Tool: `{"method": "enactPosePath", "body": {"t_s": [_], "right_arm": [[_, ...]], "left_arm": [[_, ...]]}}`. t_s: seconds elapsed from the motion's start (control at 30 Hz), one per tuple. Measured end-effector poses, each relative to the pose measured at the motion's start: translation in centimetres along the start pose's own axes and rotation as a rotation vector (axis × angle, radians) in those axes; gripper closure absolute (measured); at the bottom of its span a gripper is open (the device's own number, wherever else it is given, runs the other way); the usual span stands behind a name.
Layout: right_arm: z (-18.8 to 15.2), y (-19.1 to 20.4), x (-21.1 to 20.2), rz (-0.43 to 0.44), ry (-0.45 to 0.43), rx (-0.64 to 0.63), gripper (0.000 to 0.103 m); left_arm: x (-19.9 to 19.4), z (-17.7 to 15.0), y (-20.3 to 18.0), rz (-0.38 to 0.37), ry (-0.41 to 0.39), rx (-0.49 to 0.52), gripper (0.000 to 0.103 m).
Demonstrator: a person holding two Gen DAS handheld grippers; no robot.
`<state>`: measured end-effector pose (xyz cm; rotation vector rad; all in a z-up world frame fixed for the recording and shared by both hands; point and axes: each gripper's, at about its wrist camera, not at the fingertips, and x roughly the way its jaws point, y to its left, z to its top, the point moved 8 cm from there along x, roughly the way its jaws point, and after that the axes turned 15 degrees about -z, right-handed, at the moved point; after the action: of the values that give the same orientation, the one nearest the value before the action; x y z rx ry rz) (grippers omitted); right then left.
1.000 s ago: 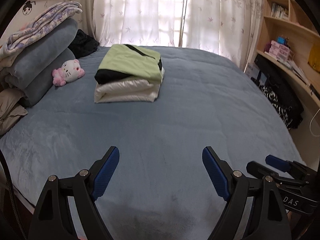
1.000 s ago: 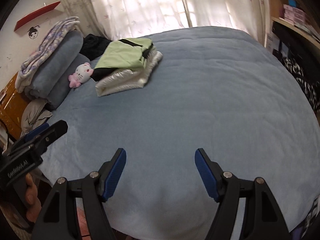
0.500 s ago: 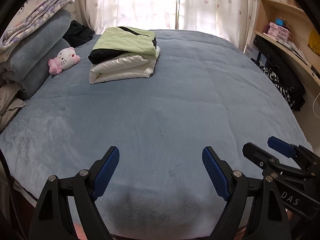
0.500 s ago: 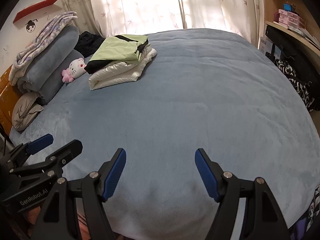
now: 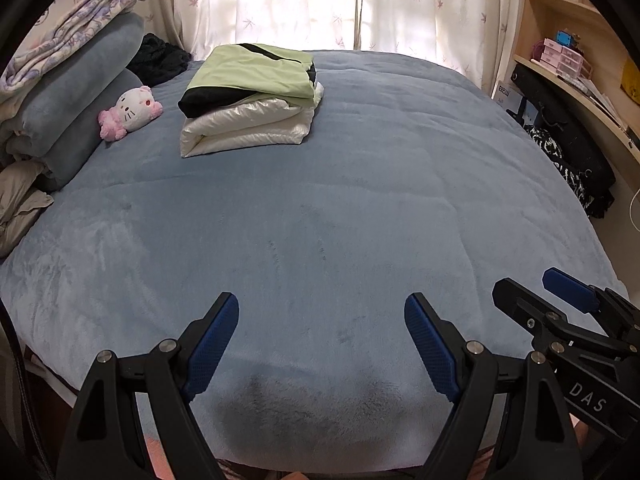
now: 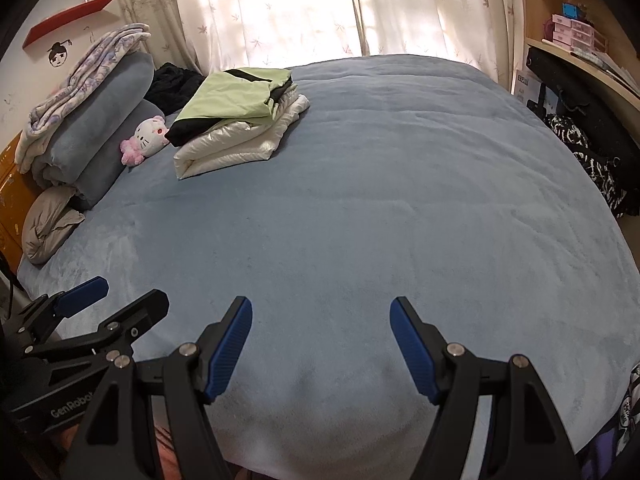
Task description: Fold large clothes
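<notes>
Two folded garments are stacked at the far left of the blue bed (image 5: 360, 208) (image 6: 400, 208): a light green and black jacket (image 5: 256, 72) (image 6: 236, 94) on top of a shiny white padded coat (image 5: 248, 128) (image 6: 236, 146). My left gripper (image 5: 322, 324) (image 6: 108, 304) hangs open over the near edge of the bed with nothing between its blue pads. Beside it on the right, my right gripper (image 6: 321, 322) (image 5: 536, 292) is open too and holds nothing. Both are far from the stack.
Rolled grey-blue blankets (image 5: 76, 92) with a patterned quilt (image 5: 68, 52) lie along the left side, next to a pink and white plush cat (image 5: 130, 114). A black garment (image 5: 160, 58) sits by the curtains. Shelves and dark clothes (image 5: 576, 160) stand on the right.
Both grippers have sunk a little and tipped, so more of the bed's near edge and of the other gripper shows. Their jaws have stayed as wide. The stack has not moved.
</notes>
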<state>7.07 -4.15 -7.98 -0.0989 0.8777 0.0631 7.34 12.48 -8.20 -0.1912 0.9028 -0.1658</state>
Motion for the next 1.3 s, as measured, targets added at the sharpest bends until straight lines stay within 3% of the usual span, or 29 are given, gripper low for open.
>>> {"method": "enactPosePath", "body": {"t_s": [1.3], "right_arm": [[-0.28, -0.03, -0.02, -0.002, -0.002, 0.001, 0.031]], "left_arm": [[-0.28, -0.51, -0.08, 0.023, 0.011, -0.012, 0.019]]}}
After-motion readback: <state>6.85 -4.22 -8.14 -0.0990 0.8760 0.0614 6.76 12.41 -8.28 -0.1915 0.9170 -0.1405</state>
